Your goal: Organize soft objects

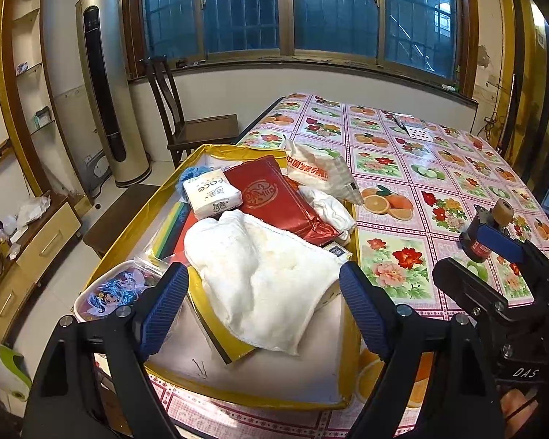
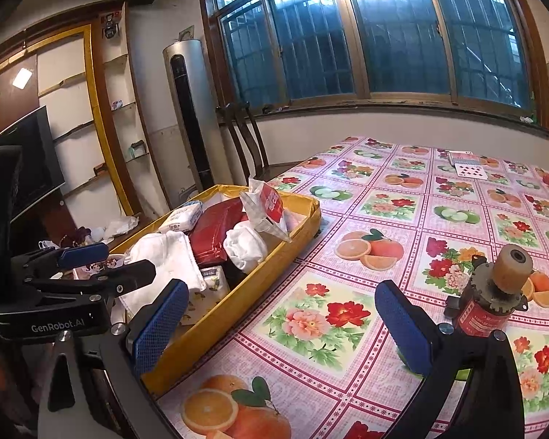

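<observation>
towel [image 1: 271, 285] in box [image 1: 245, 391], motor [image 2: 490, 292] right on table [image 2: 402, 219]

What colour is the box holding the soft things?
Golden yellow box, with a pale inside; the right wrist view shows it best.

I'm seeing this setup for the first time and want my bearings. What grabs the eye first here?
The gold-walled box at the table's near left corner, heaped with soft things: a white towel in front, a red pouch and a tissue pack behind it. The loud fruit-and-flower tablecloth covers the rest, with a small red motor standing near the open right gripper. The left gripper hovers open over the towel.
</observation>
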Motion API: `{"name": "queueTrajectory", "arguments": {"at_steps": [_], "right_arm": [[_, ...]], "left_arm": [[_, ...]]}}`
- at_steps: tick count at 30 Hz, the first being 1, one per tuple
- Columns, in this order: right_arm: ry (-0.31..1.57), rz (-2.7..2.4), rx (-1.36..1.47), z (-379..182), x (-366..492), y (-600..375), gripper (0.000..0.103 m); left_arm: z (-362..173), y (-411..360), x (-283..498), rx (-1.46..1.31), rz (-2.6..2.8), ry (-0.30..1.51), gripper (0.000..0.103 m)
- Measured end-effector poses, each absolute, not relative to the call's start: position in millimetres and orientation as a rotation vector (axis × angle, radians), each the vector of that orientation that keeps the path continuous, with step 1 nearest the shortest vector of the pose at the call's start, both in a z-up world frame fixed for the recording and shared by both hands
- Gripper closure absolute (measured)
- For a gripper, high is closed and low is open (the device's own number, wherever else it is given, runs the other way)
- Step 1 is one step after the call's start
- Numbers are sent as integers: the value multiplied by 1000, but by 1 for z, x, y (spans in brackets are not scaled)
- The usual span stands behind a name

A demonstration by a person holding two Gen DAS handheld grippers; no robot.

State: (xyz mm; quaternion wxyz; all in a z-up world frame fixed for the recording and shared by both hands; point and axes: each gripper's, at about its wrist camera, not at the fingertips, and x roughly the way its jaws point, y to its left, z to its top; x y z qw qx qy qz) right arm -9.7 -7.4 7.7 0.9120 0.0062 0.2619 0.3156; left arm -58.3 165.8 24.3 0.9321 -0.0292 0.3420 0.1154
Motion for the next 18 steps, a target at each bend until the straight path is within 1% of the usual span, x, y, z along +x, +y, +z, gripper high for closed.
{"name": "queueTrajectory", "arguments": {"at_steps": [18], "right_arm": [[537,652,14,6,-10,-9,0]], "left_arm": [[29,167,-63,-70,216,661,18]]}}
